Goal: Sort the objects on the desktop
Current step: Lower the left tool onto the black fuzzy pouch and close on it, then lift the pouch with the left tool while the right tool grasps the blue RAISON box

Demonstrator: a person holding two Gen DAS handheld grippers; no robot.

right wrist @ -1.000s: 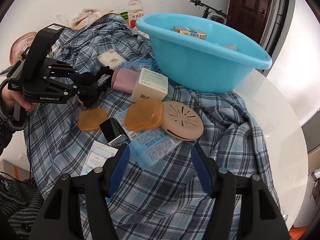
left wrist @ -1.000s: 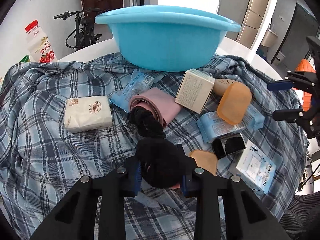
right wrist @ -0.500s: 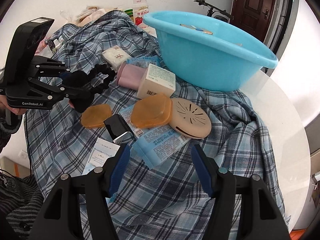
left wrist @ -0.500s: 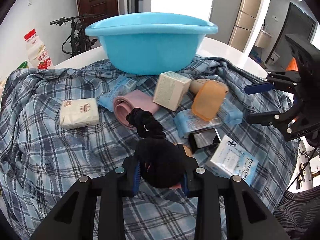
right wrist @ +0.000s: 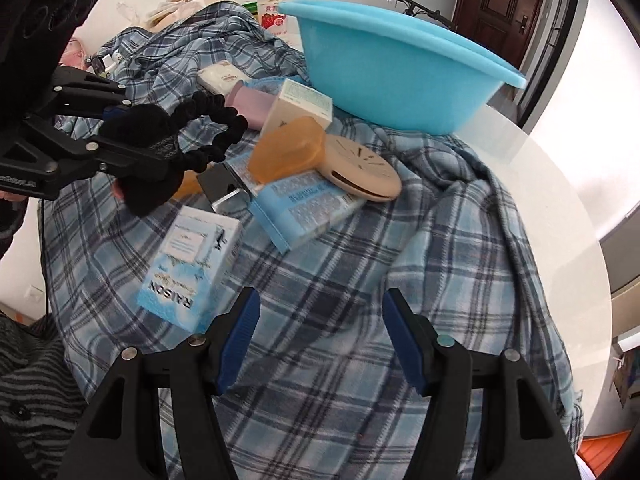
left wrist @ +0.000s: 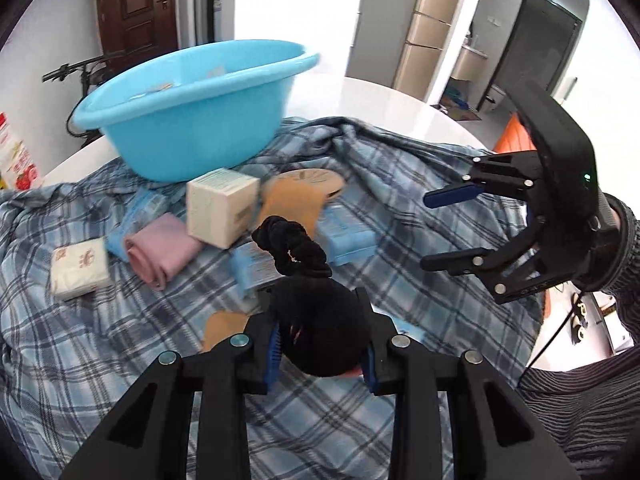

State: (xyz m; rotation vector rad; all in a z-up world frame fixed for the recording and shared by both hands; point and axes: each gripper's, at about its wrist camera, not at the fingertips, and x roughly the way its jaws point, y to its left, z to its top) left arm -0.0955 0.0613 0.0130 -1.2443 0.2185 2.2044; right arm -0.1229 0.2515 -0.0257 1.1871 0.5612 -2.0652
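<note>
My left gripper (left wrist: 320, 344) is shut on a black hair accessory (left wrist: 322, 320), a soft ball with a scrunchie loop (left wrist: 292, 246), and holds it above the plaid cloth (left wrist: 100, 356). It also shows in the right wrist view (right wrist: 150, 152). My right gripper (right wrist: 320, 336) is open and empty, low over the cloth; it also shows in the left wrist view (left wrist: 444, 228). A blue basin (left wrist: 188, 120) stands at the back with a few small items inside. On the cloth lie a cream box (left wrist: 220, 208), a pink roll (left wrist: 160, 252) and an orange soap case (right wrist: 288, 152).
Also on the cloth: a white tissue pack (left wrist: 78, 268), blue wipe packs (right wrist: 304, 208), a RAISON box (right wrist: 188, 268), a beige round lid (right wrist: 360, 168), a black clip (right wrist: 224, 188). A milk bottle (right wrist: 272, 0) stands behind. The round white table's edge (right wrist: 568, 208) is at right.
My left gripper has lifted the black hair accessory and swung right, so the basin now sits further left in its view. My right gripper has come lower and closer to the left one.
</note>
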